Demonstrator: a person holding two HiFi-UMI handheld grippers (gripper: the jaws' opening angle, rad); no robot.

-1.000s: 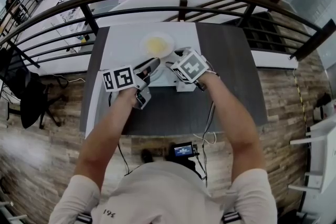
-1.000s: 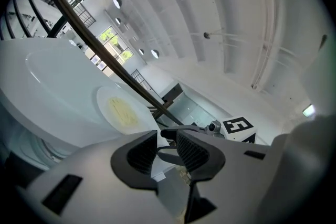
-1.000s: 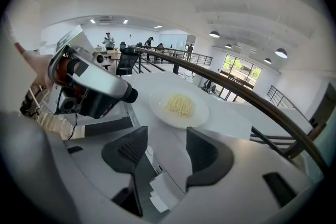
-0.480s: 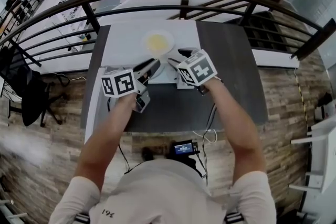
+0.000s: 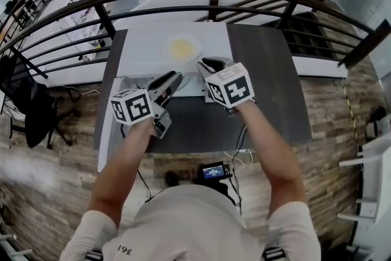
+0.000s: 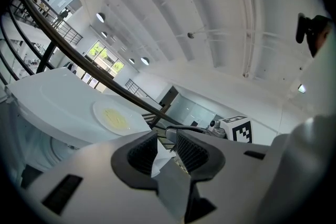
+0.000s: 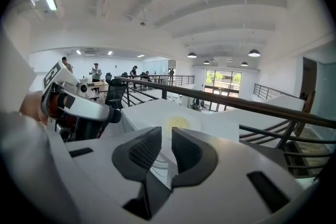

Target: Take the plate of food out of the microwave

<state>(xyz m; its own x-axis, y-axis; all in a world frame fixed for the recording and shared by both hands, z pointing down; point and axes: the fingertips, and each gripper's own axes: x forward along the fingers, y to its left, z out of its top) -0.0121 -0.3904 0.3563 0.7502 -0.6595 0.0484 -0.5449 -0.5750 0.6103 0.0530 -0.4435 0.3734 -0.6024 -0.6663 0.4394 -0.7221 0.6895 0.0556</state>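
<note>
Moved: left gripper point(image 5: 173, 78) and right gripper point(image 5: 208, 64) have drawn back from the microwave point(image 5: 143, 49); right jaws have just been closing on nothing.
Jaws: left apart, empty; right a narrow slit.
Place: plate of food point(image 5: 182, 47) lies on the microwave's top, beyond both jaws.
Progress: plate seems out; little remains.
Views: only the head view shows the table point(image 5: 269, 88).

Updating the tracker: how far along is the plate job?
Looks done: the plate of food rests on top of the microwave. In hand: nothing; left gripper open, right gripper jaws have just been closing on nothing. Left: nothing evident.
</note>
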